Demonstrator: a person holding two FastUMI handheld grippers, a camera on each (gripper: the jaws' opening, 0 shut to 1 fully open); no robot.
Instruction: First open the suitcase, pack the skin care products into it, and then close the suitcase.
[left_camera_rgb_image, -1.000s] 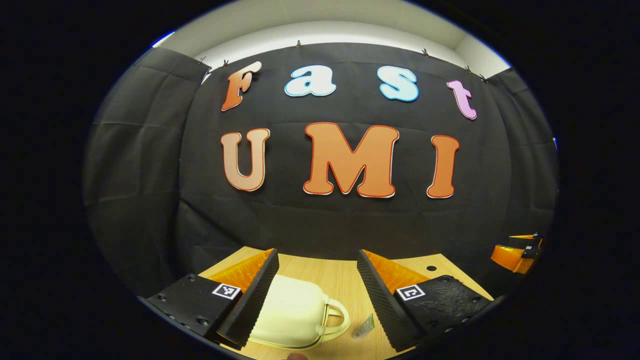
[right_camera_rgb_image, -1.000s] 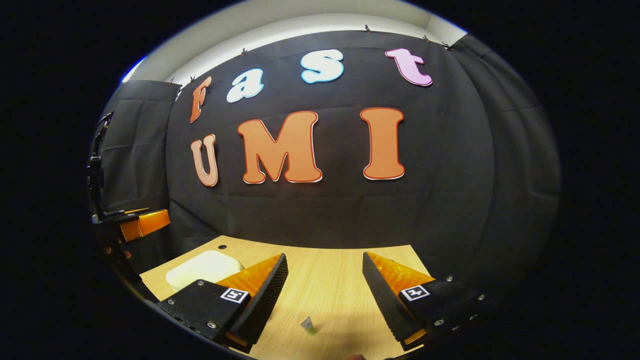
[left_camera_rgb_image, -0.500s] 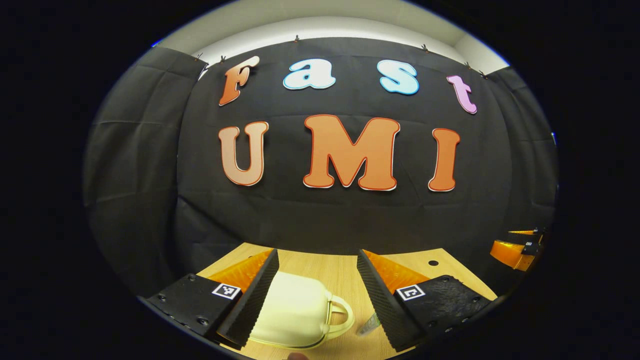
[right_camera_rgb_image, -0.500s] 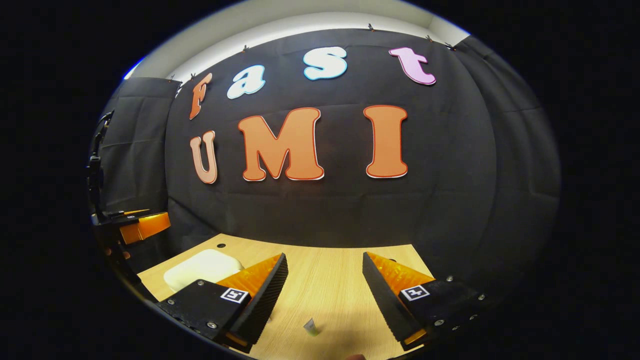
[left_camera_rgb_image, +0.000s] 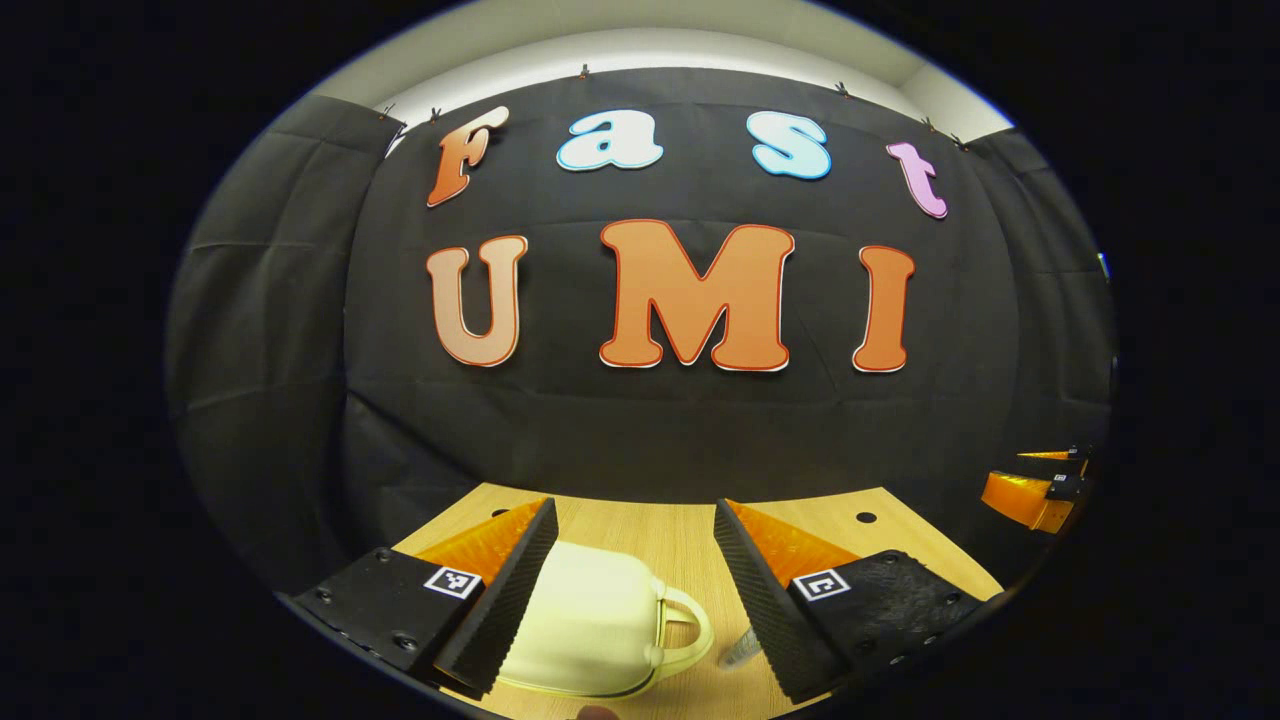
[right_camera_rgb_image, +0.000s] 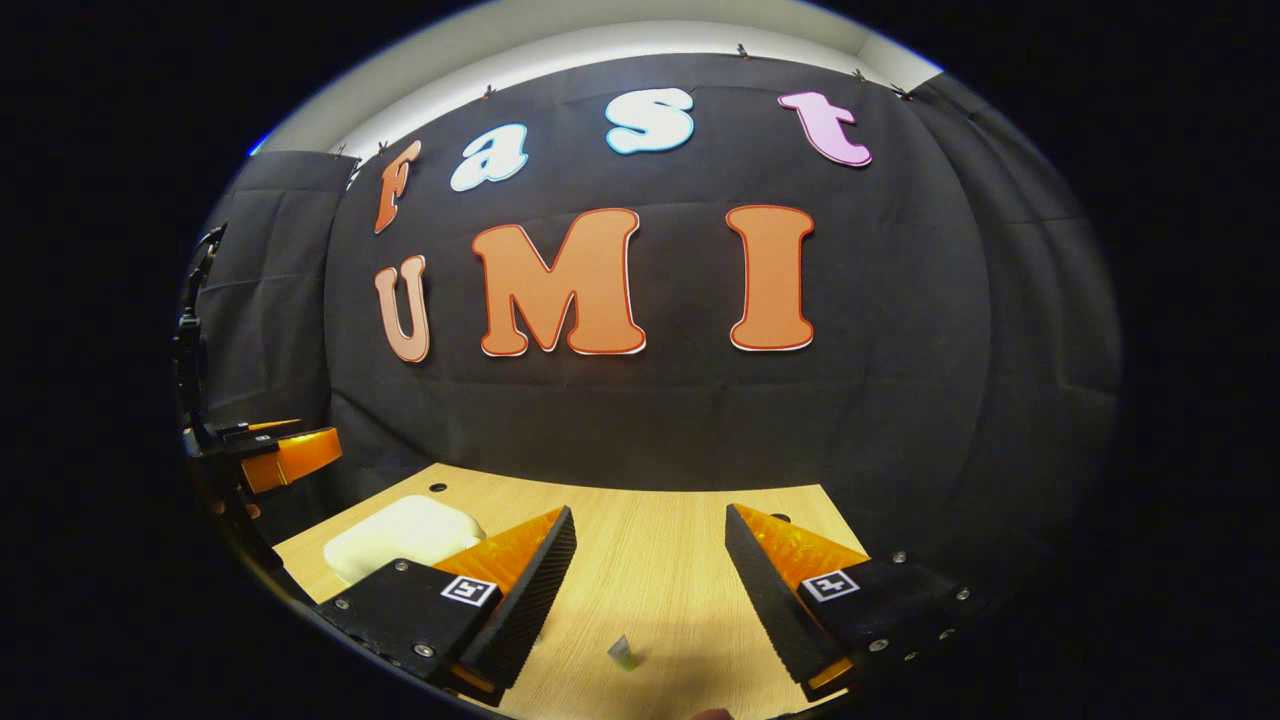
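A small cream suitcase (left_camera_rgb_image: 590, 625) with a looped handle on its right lies closed on the wooden table (left_camera_rgb_image: 680, 535), between and just below the fingers of my open left gripper (left_camera_rgb_image: 634, 590). A small skin care tube (left_camera_rgb_image: 742, 650) peeks out by the left gripper's right finger. In the right gripper view the suitcase (right_camera_rgb_image: 400, 530) lies at the far left, and the tube (right_camera_rgb_image: 622, 652) lies on the table under my open right gripper (right_camera_rgb_image: 648, 590), which holds nothing. The other gripper (right_camera_rgb_image: 285, 455) hangs at the left edge there.
The table (right_camera_rgb_image: 650, 540) has a round cable hole near its back edge at each side (left_camera_rgb_image: 866, 518) (right_camera_rgb_image: 437, 488). The black cloth wall stands right behind the table. The other gripper (left_camera_rgb_image: 1030, 495) shows at the far right of the left gripper view.
Both views have tipped slightly downward, so a little more of the table shows. The suitcase and tube have not moved, and both grippers stay open.
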